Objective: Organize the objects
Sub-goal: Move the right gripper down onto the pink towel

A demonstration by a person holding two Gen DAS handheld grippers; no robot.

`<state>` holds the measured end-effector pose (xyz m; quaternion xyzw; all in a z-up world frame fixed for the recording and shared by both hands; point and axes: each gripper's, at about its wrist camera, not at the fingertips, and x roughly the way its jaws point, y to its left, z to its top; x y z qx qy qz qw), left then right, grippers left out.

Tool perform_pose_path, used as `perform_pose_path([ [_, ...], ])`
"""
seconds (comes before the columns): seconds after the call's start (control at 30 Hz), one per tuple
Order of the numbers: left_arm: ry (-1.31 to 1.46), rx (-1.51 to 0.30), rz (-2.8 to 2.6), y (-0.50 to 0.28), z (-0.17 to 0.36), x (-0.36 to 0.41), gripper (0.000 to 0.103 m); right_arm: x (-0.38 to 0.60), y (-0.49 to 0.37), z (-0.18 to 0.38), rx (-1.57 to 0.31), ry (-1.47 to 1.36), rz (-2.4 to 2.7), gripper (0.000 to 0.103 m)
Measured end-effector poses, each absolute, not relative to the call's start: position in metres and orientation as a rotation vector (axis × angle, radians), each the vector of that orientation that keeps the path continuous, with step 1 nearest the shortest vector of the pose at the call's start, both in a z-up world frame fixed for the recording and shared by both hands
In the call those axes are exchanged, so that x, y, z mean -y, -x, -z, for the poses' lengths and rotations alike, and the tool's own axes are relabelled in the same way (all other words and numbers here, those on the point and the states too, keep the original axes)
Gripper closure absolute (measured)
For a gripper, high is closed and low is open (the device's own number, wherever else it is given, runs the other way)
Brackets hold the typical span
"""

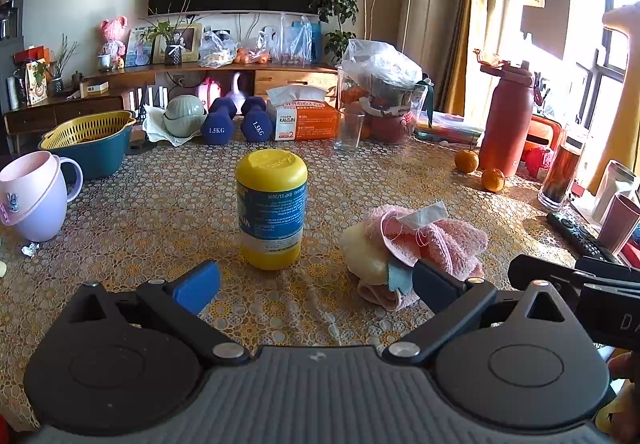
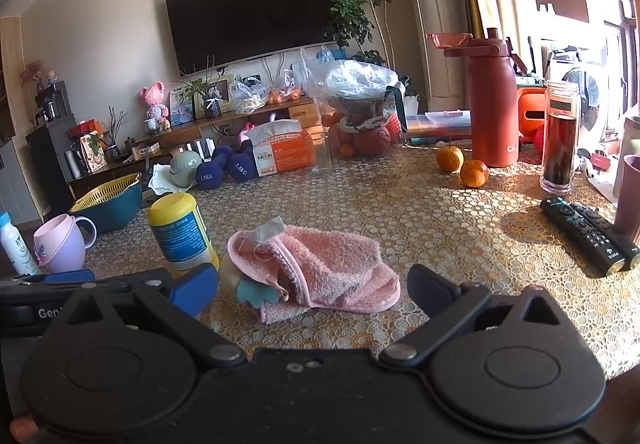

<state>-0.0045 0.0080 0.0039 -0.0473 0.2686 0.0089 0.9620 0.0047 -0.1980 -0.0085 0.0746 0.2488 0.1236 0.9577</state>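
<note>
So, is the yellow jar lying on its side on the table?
No, the yellow jar stands upright on the table, resting on one end with its printed label upside down in the left wrist view.

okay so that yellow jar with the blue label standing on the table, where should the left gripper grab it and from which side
Grip the yellow jar around its blue-labelled middle, coming straight in from the near side. It stands upright with straight round walls, almost centred ahead of the open left gripper, and the lid end bulges slightly, so the midsection probably gives the pads the surest hold. Keep clear of the pink towel close on its right.
</note>
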Motion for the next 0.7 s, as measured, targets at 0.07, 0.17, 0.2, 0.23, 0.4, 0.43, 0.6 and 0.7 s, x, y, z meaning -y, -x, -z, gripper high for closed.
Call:
perform_pose_path([
  [0.07,0.094,-0.543,-0.016,0.0044,-0.0039,-0.0084,0.0,0.2001,-0.0051,0.0096,-0.517,-0.167,-0.239,0.001],
  [0.17,0.09,-0.542,-0.014,0.0046,-0.0043,-0.0074,0.0,0.2026,-0.0032,0.0098,-0.516,-0.197,-0.253,0.001],
  [0.2,0.09,-0.542,-0.012,0.0046,-0.0045,-0.0071,0.0,0.2024,-0.0024,0.0091,-0.512,-0.2,-0.264,0.001],
  [0.23,0.088,-0.542,-0.013,0.0046,-0.0046,-0.0069,0.0,0.2026,-0.002,0.0091,-0.51,-0.208,-0.279,0.001],
  [0.4,0.085,-0.539,-0.016,0.0051,-0.0053,-0.0065,0.0,0.2053,-0.0009,0.0086,-0.502,-0.236,-0.294,0.001],
  [0.43,0.085,-0.539,-0.015,0.0051,-0.0054,-0.0065,0.0,0.2062,-0.0008,0.0078,-0.5,-0.246,-0.299,0.001],
  [0.6,0.082,-0.536,-0.019,0.0054,-0.0062,-0.0074,0.0,0.2038,0.0008,0.0065,-0.49,-0.226,-0.302,0.001],
  [0.7,0.076,-0.533,-0.031,0.0049,-0.0069,-0.0084,0.0,0.1985,0.0008,0.0052,-0.488,-0.184,-0.294,0.002],
])
